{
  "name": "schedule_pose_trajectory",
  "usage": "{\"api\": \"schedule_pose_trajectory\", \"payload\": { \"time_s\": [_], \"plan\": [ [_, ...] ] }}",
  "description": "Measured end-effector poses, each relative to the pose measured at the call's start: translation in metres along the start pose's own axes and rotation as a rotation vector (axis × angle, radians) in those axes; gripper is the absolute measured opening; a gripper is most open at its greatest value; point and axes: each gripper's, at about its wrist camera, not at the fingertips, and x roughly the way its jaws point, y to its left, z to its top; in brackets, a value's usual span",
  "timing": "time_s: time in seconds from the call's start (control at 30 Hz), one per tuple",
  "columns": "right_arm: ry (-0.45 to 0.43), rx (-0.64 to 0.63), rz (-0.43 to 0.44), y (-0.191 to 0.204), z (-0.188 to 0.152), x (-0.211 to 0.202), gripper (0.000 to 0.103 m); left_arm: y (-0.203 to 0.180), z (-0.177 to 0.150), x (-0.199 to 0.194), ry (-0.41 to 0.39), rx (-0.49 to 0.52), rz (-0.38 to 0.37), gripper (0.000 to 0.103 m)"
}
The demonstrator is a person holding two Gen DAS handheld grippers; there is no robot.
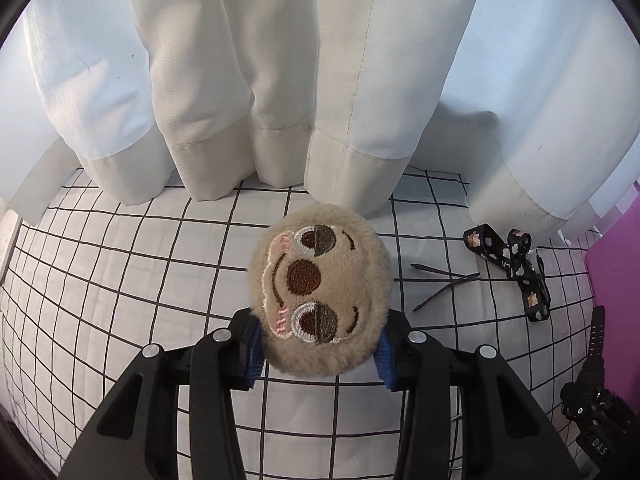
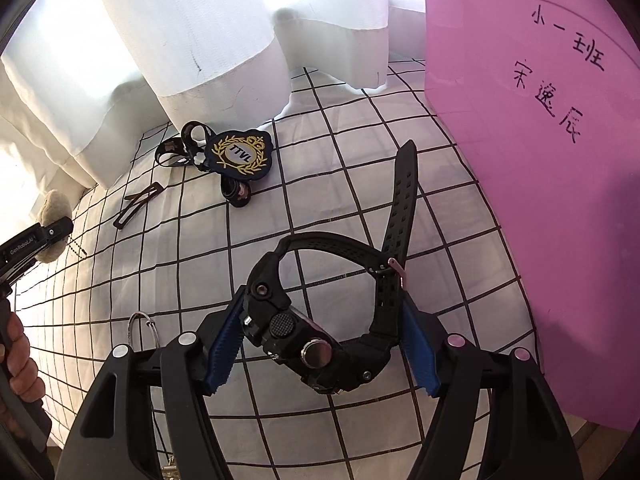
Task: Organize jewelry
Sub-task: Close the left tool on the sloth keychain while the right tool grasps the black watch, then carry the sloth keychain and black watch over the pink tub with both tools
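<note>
Holding both pieces for sorting: our left gripper pinches the round beige plush sloth-face charm; our right gripper clamps the black resin-strapped wristwatch.

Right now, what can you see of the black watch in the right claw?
The black watch is a chunky digital model, seemingly resin, with round side buttons. It sits between the right claw's blue ribbed pads, case tilted. Its perforated strap is buckled into a loop, with the long tail pointing up and away over the grid-patterned cloth. The dial is not visible.
</note>
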Motion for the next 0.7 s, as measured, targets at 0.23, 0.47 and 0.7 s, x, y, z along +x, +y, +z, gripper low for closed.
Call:
{"api": "schedule_pose_trajectory", "payload": {
  "time_s": [0.23,0.47,0.7],
  "plan": [
    [-0.028,-0.022,0.022,0.009,-0.004,-0.019,0.068,-0.016,-0.014,-0.032,-0.021,0.031,-0.013,0.042],
    [-0.055,-0.038,0.031,0.013,-0.012,-0.041,0.068,-0.028,-0.012,-0.057,-0.023,0.048,-0.015,0.042],
    [-0.077,-0.075,0.046,0.021,-0.019,-0.064,0.068,-0.039,-0.019,-0.077,-0.034,0.072,-0.017,0.042]
  ]
}}
